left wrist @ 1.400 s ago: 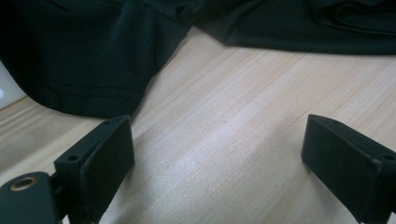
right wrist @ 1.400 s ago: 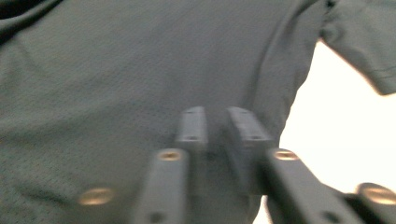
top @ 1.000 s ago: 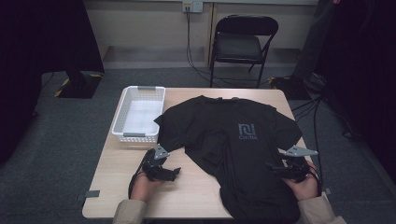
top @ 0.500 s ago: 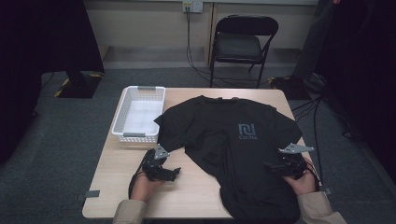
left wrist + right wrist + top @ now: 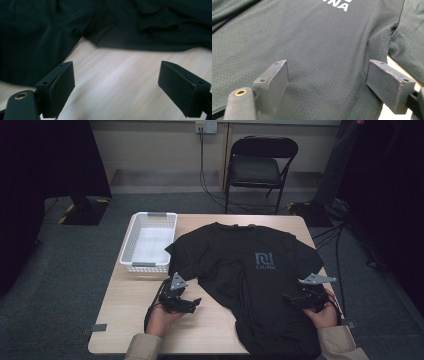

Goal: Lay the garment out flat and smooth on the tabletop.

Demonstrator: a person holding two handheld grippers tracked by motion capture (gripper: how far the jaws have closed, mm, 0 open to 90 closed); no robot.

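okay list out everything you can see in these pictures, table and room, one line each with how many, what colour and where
T-shirt: one, black with a pale chest logo, spread flat over the table's middle and right, hem hanging off the near edge.
Basket: one, white, empty, at the table's far left corner, beside the shirt's sleeve.
Table: one, light wood, centre of the room.
Folding chair: one, black, behind the table by the wall.
Wall socket: one, pale, on the far wall, with dark cables running down to the floor.
Floor: grey carpet all round.
Left gripper: one, black, open over bare wood just left of the shirt.
Right gripper: one, black, open above the shirt's lower right.
Hands: two, holding the grippers at the near edge.
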